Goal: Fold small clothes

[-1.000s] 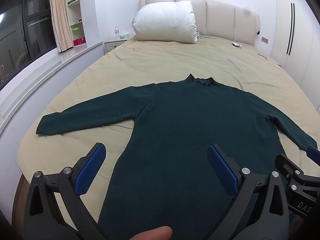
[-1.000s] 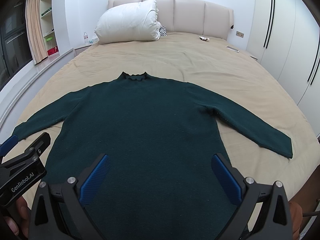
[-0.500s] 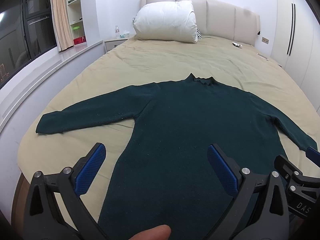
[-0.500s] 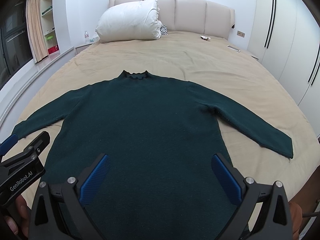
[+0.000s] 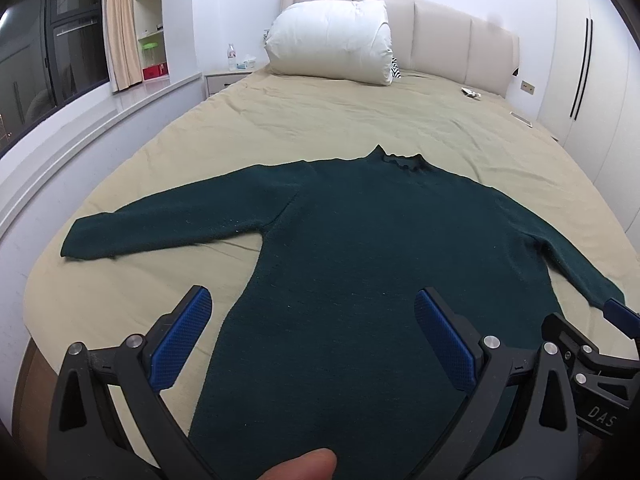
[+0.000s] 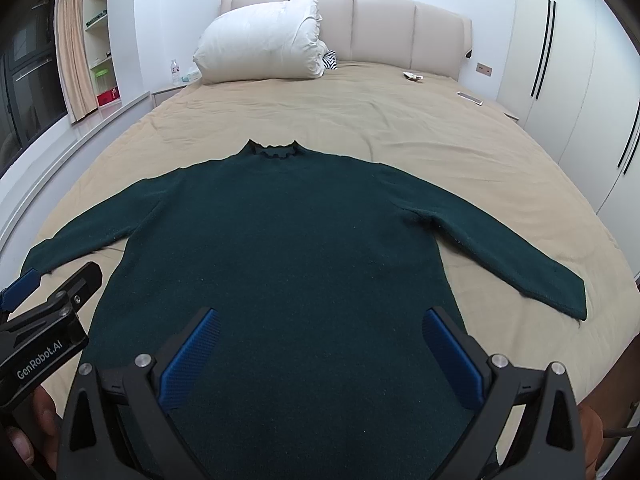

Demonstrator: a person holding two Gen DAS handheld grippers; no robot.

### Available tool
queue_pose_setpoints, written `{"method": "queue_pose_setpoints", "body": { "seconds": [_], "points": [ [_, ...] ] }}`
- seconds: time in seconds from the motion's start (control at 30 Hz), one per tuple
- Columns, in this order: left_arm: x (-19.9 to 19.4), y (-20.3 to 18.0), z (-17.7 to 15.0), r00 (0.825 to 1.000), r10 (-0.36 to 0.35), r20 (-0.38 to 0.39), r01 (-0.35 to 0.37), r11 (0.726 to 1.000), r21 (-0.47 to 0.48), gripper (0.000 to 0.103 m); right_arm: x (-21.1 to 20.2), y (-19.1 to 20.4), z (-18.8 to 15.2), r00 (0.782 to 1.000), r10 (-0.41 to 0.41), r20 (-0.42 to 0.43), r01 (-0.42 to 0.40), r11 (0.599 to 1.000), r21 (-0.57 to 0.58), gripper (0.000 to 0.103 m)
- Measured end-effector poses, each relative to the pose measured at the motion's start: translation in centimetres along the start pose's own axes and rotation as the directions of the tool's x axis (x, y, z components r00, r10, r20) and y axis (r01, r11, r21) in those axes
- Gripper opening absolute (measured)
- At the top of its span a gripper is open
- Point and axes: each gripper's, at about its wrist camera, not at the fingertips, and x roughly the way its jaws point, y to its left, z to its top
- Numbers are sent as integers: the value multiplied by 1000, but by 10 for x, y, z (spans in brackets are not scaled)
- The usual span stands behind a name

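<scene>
Two grippers, both spread wide, nothing between the fingers. Left gripper (image 5: pixel 312 332) hangs over the lower left part of a dark green sweater (image 5: pixel 380 260); its left blue pad (image 5: pixel 182 344) is above bare sheet just off the sweater's side edge, the right pad over the knit. Right gripper (image 6: pixel 320 348) hangs over the lower right body of the sweater (image 6: pixel 288 264), both pads above fabric. Contact with the cloth can't be judged from either view. Each gripper shows at the edge of the other's camera: right one at the left view's lower right, left one at the right view's lower left, side by side near the hem.

Sweater lies flat, front up, on a tan bedsheet (image 5: pixel 340 120), collar (image 6: pixel 274 148) toward the headboard (image 6: pixel 384 28), hem toward the cameras. Both sleeves spread outward and angled slightly down; left sleeve cuff (image 5: pixel 80 240) near the bed's left edge, right sleeve cuff (image 6: pixel 568 296) near the right edge.

White pillow (image 5: pixel 332 48) sits at the head of the bed, against the headboard. Small bottle (image 5: pixel 231 56) on the nightstand left of the bed. A fingertip (image 5: pixel 300 466) shows at the bottom of the left view.
</scene>
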Motion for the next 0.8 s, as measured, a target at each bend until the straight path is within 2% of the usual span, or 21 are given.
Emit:
{"method": "queue_pose_setpoints", "body": {
  "seconds": [0.27,0.33,0.4,0.5,0.6,0.73,0.77,0.8],
  "points": [
    [5,13,6,994,-105,-13,105,994,-40,103,3,2,8,1000,7,0,-7,1000,-15,103],
    [11,17,9,983,-181,-42,179,982,-56,103,3,5,9,1000,9,2,-9,1000,-21,103],
    [17,22,11,973,-218,-71,213,974,-76,103,3,7,12,1000,15,8,-15,1000,-22,103],
    [20,31,12,982,-172,-79,166,983,-79,103,4,13,14,1000,18,12,-18,999,-31,103],
    [19,42,15,996,-83,-35,80,995,-62,103,6,18,18,1000,18,12,-18,999,-46,103],
    [23,68,21,994,-109,-14,107,988,-115,103,10,25,25,1000,27,16,-26,998,-60,103],
    [26,76,23,991,-133,-19,130,982,-138,103,11,28,28,999,30,19,-28,997,-69,103],
    [31,89,24,981,-192,-22,185,964,-191,103,11,32,29,999,32,21,-30,997,-76,103]
  ]
}}
